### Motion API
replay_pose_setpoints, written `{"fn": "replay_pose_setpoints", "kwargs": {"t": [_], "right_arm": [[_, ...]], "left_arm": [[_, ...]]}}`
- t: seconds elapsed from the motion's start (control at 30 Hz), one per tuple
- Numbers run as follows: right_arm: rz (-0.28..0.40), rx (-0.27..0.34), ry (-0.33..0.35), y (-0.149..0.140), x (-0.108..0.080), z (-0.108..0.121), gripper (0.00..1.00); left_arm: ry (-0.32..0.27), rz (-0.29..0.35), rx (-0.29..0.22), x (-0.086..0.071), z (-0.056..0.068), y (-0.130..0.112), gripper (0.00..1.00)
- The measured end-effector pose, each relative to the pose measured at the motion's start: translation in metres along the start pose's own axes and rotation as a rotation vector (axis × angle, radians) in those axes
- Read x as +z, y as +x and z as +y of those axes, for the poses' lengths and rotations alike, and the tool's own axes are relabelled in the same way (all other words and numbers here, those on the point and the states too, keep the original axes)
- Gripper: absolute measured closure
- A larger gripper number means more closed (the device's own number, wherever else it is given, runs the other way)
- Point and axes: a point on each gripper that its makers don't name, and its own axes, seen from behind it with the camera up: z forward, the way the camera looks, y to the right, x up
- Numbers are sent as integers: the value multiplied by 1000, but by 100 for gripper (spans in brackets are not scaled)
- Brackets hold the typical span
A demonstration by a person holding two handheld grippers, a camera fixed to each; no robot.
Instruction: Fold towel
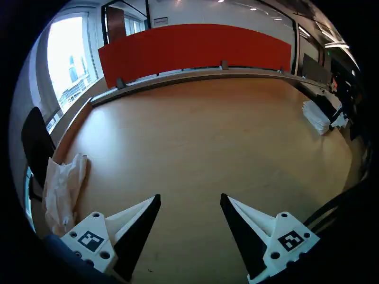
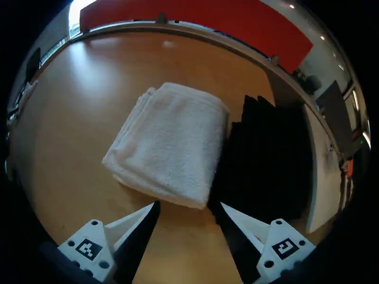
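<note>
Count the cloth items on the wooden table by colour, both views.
White: 2, the folded white terry towel and the crumpled white cloth at the table edge
Black: 1, the stack of folded black cloth; layers too dark to count
Total: 3
The white pile far off in the left gripper view looks like the same folded towel, counted once.

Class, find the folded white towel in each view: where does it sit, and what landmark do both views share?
Left gripper view: towel far right, small, near the table edge, beside a black stack.
Right gripper view: towel at centre, just ahead of the right gripper, beside the black stack.
Shared landmark: red panel along the table's far edge.
</note>
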Motion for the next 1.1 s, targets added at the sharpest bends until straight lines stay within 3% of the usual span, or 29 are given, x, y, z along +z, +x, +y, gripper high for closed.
{"fn": "replay_pose_setpoints", "kwargs": {"t": [0.4,0.53,0.6,0.8,1.1], "right_arm": [[67,18,19,22,-11,-16,12],[115,68,26,35,-14,-25,10],[143,107,29,43,-15,-28,1],[226,251,31,61,-23,-31,0],[276,312,13,68,-29,-33,0]], "left_arm": [[3,11,-9,-2,-3,0,7],[6,15,-16,-3,-4,0,7],[7,17,-19,-3,-5,0,7],[10,23,-18,-5,-7,2,7],[12,31,-19,-7,-11,5,7]]}}
